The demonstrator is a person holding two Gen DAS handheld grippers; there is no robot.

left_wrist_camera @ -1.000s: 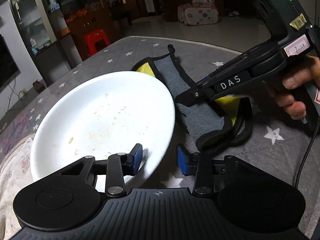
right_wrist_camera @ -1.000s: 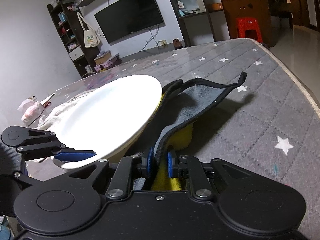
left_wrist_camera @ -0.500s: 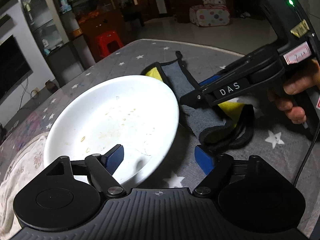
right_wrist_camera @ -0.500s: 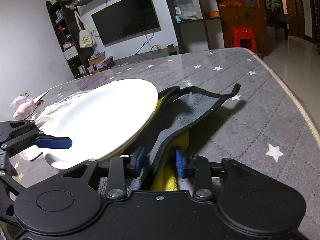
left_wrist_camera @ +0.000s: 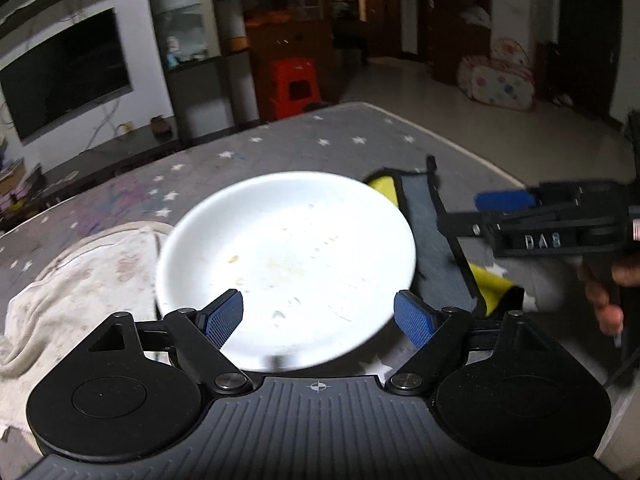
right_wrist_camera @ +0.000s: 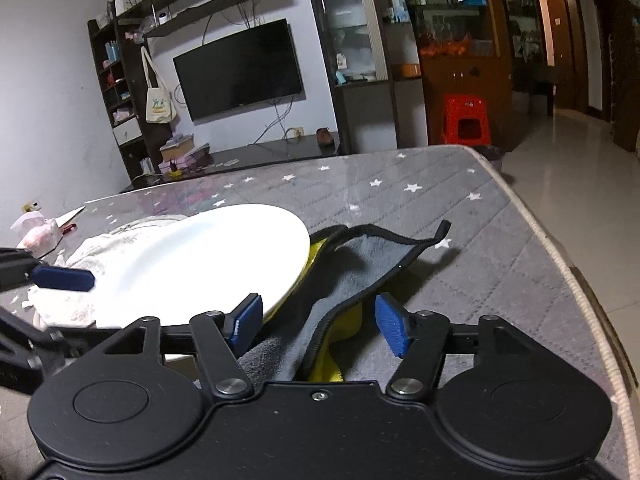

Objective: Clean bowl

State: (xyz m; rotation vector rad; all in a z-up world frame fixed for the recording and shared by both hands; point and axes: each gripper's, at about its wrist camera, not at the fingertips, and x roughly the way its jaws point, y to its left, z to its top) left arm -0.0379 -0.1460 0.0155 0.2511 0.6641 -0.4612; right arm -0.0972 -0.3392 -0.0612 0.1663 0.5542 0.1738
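A wide white bowl point(left_wrist_camera: 286, 264) with small food specks lies on the grey star-patterned table, its right rim resting on a grey and yellow cloth point(left_wrist_camera: 436, 240). My left gripper point(left_wrist_camera: 318, 318) hovers above the bowl's near rim, jaws opening, pads clear of the rim. In the right wrist view the bowl point(right_wrist_camera: 192, 268) sits to the left and the cloth point(right_wrist_camera: 352, 272) runs between the spreading pads of my right gripper point(right_wrist_camera: 320, 326), which no longer press it. The right gripper point(left_wrist_camera: 552, 220) also shows at the right in the left wrist view, held by a hand.
A crumpled white patterned cloth point(left_wrist_camera: 76, 276) lies left of the bowl. The table edge point(right_wrist_camera: 560, 256) drops to the floor on the right. A red stool point(right_wrist_camera: 466, 118), a television point(right_wrist_camera: 240, 68) and cabinets stand beyond the table.
Both grippers opened: the left let go of the bowl's rim and rose, the right released the cloth. The bowl settled back flatter on the table.
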